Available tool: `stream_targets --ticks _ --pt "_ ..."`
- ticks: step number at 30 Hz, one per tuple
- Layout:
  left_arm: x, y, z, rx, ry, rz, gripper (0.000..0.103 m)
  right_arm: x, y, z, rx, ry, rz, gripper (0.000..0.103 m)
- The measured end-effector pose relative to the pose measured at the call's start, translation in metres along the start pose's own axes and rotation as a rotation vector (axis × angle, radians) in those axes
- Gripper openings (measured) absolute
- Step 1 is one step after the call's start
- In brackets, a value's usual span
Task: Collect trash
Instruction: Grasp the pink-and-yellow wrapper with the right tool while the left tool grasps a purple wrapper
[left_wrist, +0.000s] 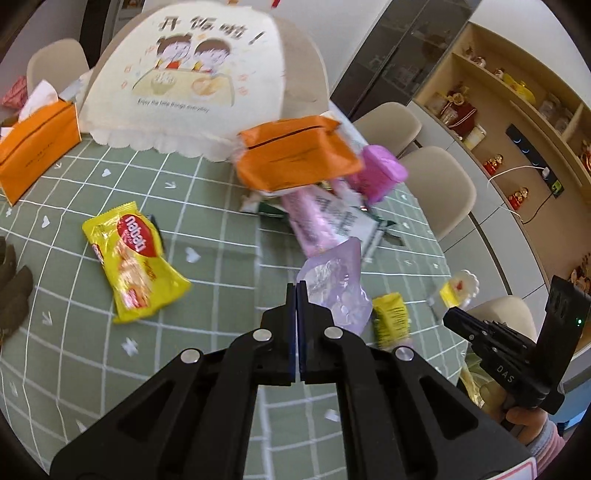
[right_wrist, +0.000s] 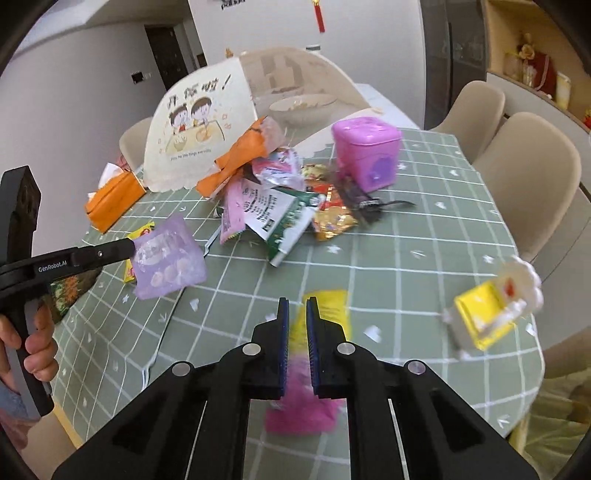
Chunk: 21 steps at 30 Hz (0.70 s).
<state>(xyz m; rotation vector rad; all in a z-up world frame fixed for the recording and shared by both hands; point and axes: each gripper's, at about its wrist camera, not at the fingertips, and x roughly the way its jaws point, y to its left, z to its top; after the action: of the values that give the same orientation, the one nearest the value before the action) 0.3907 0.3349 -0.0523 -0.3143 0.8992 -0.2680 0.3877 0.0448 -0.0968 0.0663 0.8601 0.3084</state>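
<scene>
Nearest in the left wrist view, the left gripper (left_wrist: 296, 286) is seen clenched on a corner of a lilac translucent wrapper (left_wrist: 336, 291), which is held off the table (right_wrist: 406, 266) and hangs to the right of the fingertips. In the right wrist view the right gripper (right_wrist: 297, 306) is drawn almost together, only a narrow slit being left between the blue pads. A yellow-and-pink wrapper (right_wrist: 327, 306) is seen through and around that slit, its long axis running along the line of the fingers. It appears to lie on the cloth beneath, and whether it is pinched cannot be told through the blur. A large yellow packet (left_wrist: 136, 258) is left lying well to the left of the left gripper, its length slanted away towards the left. Farther off, a pile of wrappers (right_wrist: 273, 206) is heaped mid-table, with a pink lidded box (right_wrist: 365, 155) just beside it on the right. The pile is judged to lie straight ahead of both tools, so the held lilac wrapper would have to be carried forward and a little rightward. The right hand is judged the nearer to the box.
</scene>
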Motion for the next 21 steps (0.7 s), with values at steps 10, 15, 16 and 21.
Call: stream_targets --ticks 10,15,16,21 --pt "0.001 -0.029 -0.044 -0.064 0.044 0.042 0.0 0.019 -0.023 -0.02 0.052 0.105 0.076 0.051" --pt "-0.01 -0.018 -0.044 -0.077 0.014 0.106 0.0 0.064 0.001 -0.013 0.001 0.123 -0.013 0.051" --pt "-0.012 -0.016 -0.043 -0.078 0.011 0.113 0.0 0.07 0.003 -0.013 -0.02 0.133 -0.027 0.051" --pt "-0.015 -0.013 -0.037 -0.079 0.014 0.117 0.0 0.072 0.002 -0.018 -0.038 0.165 0.004 0.029"
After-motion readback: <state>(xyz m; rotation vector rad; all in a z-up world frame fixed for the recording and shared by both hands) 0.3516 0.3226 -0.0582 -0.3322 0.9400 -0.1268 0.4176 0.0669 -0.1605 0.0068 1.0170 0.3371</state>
